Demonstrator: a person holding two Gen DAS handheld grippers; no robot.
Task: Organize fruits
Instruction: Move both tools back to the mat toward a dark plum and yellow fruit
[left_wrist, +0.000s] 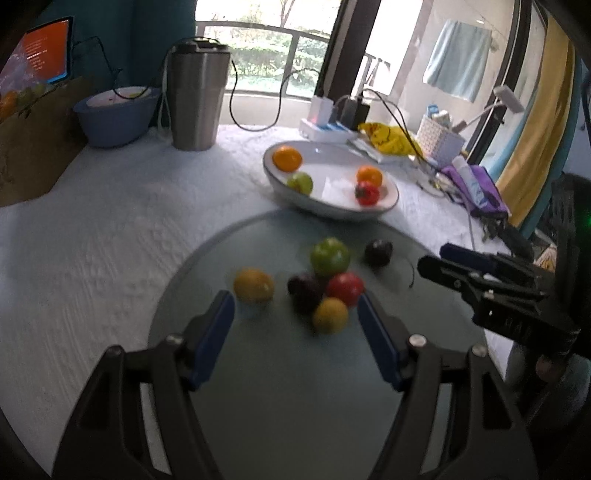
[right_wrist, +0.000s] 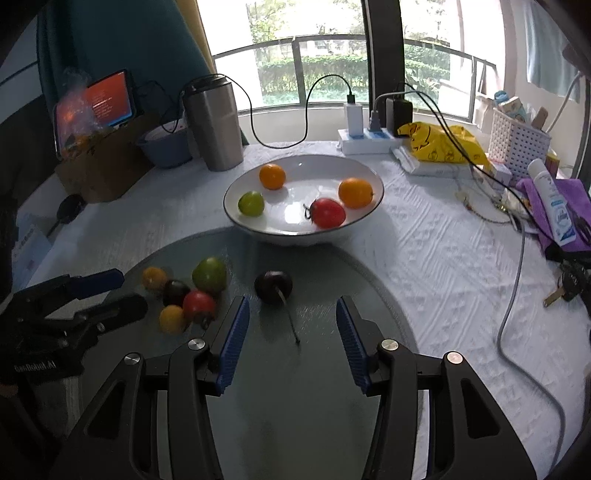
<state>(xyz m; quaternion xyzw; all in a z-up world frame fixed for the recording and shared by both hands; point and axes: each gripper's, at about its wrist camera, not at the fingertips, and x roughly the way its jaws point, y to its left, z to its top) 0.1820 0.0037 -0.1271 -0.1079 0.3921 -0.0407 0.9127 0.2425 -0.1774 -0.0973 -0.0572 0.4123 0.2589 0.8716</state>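
Note:
A white bowl (right_wrist: 364, 214) holds two orange fruits (right_wrist: 355, 192), a green one (right_wrist: 251, 202) and a red tomato (right_wrist: 327, 212). On the round glass board (right_wrist: 295, 387) lie a cluster of small fruits: green (right_wrist: 209, 274), red (right_wrist: 198, 305), dark (right_wrist: 175, 291) and two yellow (right_wrist: 172, 319). A dark cherry with a stem (right_wrist: 273, 286) lies apart. My right gripper (right_wrist: 292, 317) is open and empty, just short of the cherry. My left gripper (left_wrist: 295, 314) is open and empty, just short of the cluster (left_wrist: 325, 280); the bowl shows beyond (left_wrist: 388, 205).
A steel tumbler (right_wrist: 216, 125), blue bowl (right_wrist: 166, 146), cardboard box (right_wrist: 103, 166) and tablet (right_wrist: 107, 99) stand at the back left. A power strip with chargers (right_wrist: 369, 136), yellow bag (right_wrist: 439, 144), white basket (right_wrist: 517, 138), purple cloth (right_wrist: 576, 195), tube, keys (right_wrist: 569, 284) and cables lie right.

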